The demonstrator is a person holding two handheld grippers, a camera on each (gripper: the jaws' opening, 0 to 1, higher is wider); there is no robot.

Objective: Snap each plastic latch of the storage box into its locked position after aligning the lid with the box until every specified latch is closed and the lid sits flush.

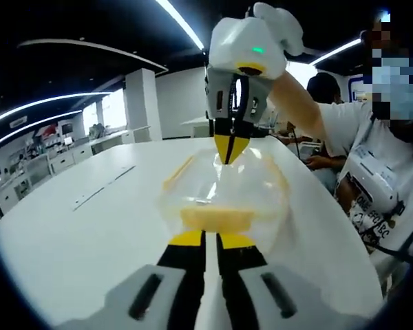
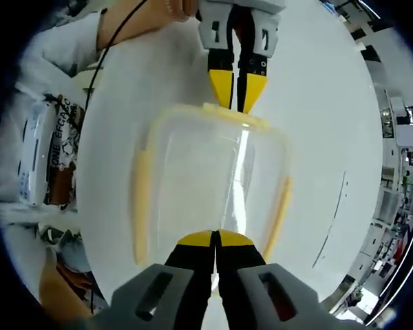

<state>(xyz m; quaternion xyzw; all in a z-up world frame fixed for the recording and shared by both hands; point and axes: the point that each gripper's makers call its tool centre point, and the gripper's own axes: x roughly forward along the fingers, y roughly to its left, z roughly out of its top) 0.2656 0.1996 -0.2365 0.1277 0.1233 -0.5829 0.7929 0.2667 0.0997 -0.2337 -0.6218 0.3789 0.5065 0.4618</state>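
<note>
With both grippers, left and right, narrowed at opposite end latches of the clear storage box on the white table, we judge it light, slippery, so press latches squarely.

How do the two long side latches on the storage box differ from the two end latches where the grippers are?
In the right gripper view, the side latches run long and thin down the storage box, with no gripper on them. The end latches are short; the left gripper and right gripper each meet one, jaws together. All are yellow plastic on a clear lid.
</note>
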